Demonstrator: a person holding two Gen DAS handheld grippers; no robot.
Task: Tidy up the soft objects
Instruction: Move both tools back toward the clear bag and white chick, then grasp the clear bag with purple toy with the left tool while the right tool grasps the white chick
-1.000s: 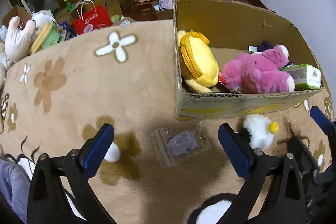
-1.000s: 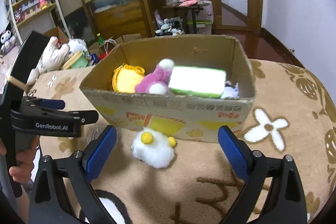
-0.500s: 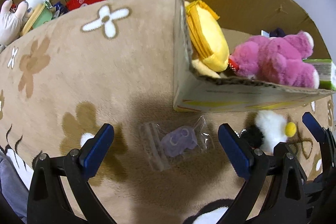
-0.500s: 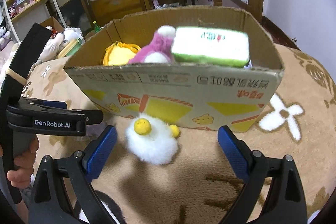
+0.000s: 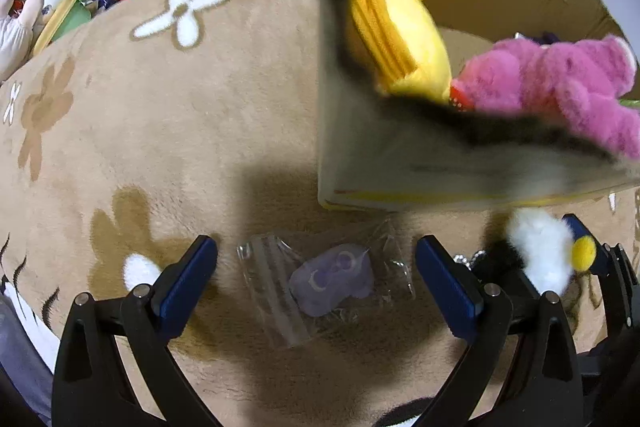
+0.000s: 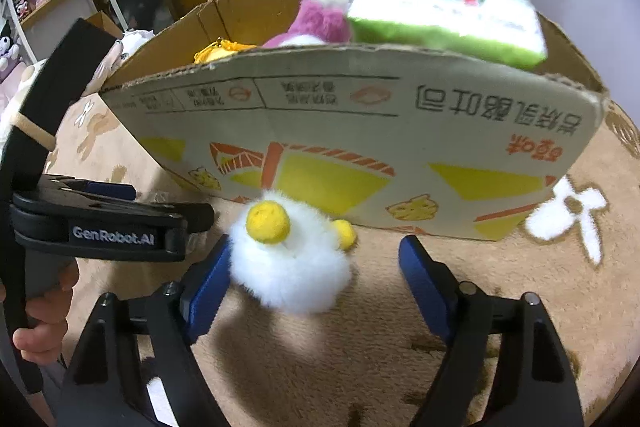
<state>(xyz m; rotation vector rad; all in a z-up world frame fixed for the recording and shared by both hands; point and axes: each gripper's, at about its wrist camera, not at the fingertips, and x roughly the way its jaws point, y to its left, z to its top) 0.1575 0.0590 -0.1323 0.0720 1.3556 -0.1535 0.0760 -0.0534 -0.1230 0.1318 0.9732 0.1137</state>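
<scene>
While the right gripper point(image 6: 314, 267) was closing round 1 white fluffy toy point(image 6: 290, 269) w/o pressing it yet, the left gripper point(image 5: 316, 273) hung released over 1 clear bag point(image 5: 320, 281). Both lay on the blanket point(image 5: 160, 115) just beside 1 cardboard box point(image 6: 360, 147), w/ 3 plush items inside.

A white fluffy toy point(image 6: 290, 267) with yellow pompoms lies on a beige flowered blanket point(image 6: 520, 307), between the closing jaws of the right gripper point(image 6: 316, 273), beside its left pad. Behind stands a cardboard box point(image 6: 360, 147) holding a pink plush point(image 6: 316, 23) and a green pack point(image 6: 444, 15).
</scene>
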